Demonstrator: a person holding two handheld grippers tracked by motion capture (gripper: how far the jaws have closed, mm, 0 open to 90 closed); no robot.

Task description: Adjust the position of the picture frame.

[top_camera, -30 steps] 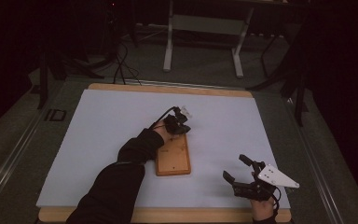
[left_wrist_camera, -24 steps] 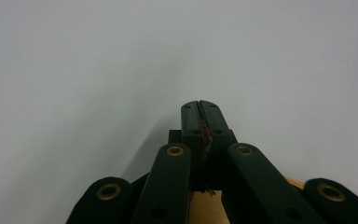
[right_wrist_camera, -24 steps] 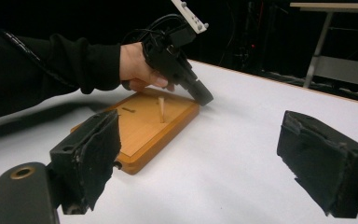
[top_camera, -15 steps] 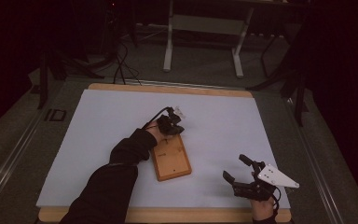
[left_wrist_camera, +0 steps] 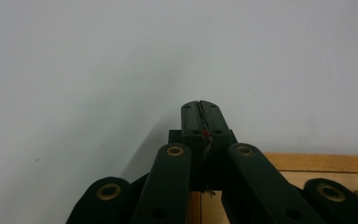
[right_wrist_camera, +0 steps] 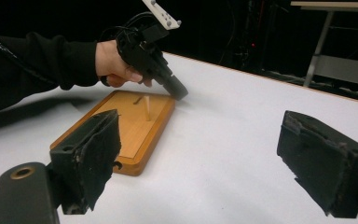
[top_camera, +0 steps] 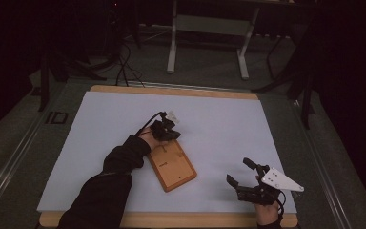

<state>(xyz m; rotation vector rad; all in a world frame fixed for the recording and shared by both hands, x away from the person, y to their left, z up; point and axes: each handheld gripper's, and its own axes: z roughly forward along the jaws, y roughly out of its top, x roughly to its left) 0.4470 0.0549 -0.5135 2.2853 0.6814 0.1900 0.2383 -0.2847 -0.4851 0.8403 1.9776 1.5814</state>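
A wooden board (top_camera: pixel 174 167) lies askew on the white table top (top_camera: pixel 228 119); a small upright peg (right_wrist_camera: pixel 147 108) stands near its far end. My left gripper (top_camera: pixel 167 132) is shut, and its tip rests at the board's far corner (right_wrist_camera: pixel 179 93), pointing down at the table. In the left gripper view the jaws (left_wrist_camera: pixel 200 109) are pressed together over the white surface, with the board's edge (left_wrist_camera: pixel 317 163) behind them; a thin fleck sits in the seam, too small to tell. My right gripper (top_camera: pixel 238 171) hovers open near the front right edge, its pads (right_wrist_camera: pixel 95 154) wide apart, facing the board.
A metal stand's legs (top_camera: pixel 205 43) and cables (top_camera: pixel 124 67) are on the floor beyond the table's far edge. The table's wooden rim (top_camera: pixel 171 89) borders the white top. A dark sleeve (top_camera: pixel 105 191) reaches in from the front left.
My left gripper has moved left at the board's far end, and the board has turned with it, its near end now angled to the right. The right gripper has stayed put.
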